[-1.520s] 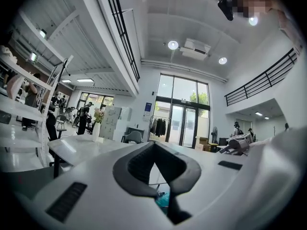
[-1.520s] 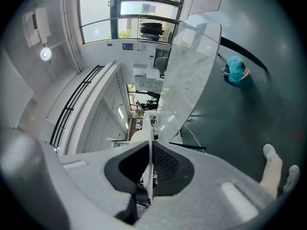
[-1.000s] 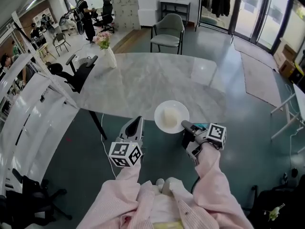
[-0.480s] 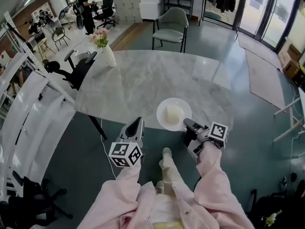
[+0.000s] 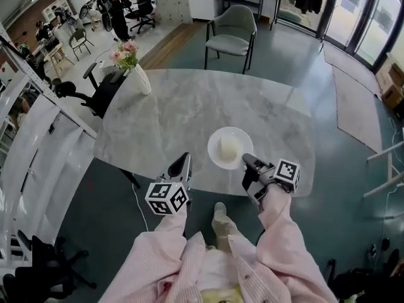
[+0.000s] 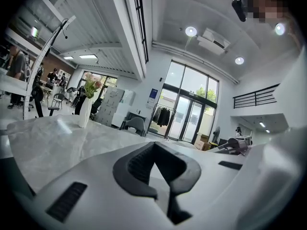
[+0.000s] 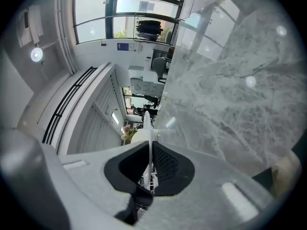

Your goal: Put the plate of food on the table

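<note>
The surface is open beyond and left of the plate; a vase stands far left of the plate.

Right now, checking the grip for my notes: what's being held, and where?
The right gripper pinches the plate by its near rim; the left gripper holds nothing.
</note>
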